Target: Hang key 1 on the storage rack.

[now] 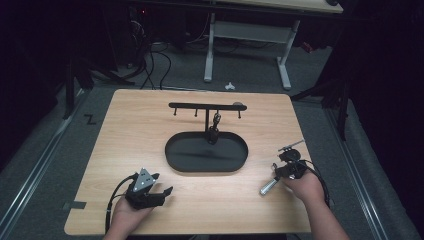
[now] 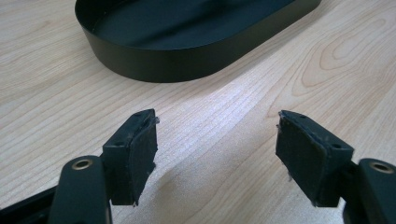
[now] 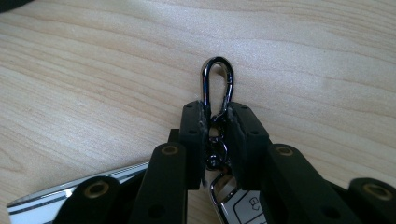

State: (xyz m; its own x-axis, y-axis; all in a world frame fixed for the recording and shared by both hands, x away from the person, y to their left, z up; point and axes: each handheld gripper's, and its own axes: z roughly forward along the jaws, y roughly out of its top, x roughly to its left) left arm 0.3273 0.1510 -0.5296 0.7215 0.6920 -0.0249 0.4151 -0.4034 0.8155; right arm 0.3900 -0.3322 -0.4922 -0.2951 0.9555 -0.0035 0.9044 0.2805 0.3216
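Where the right gripper view looks along its own black jaws, a dark metal clip with an oval spring-gate loop is seen pinched between the two pads, the loop standing clear beyond the fingertips and lying just above the light wooden table. Below the pads, a short swivel link is visible, and under it the top of a silver-edged car key fob with button outlines. A flat chrome bar is also caught at the lower left corner of that view. The right gripper is therefore clamped on the clip, its jaws nearly together.

From the high view, less of this is made out: the right gripper is seen at the right side of the table, held in a hand near the front edge, with a silvery piece sticking out to its left over the wood; the clip itself is too small to be told there.

Nearer the middle of the table, a black oval metal tray is seen, its floor bare apart from a thin black post rising from its rear part and carrying a crossbar with small hooks. One dark item hangs from a hook beside the post; what it is cannot be told.

The left gripper is held at the front left of the table. Its own view shows the pads spread wide with nothing between them, bare wood below, and the tray's wall just ahead.
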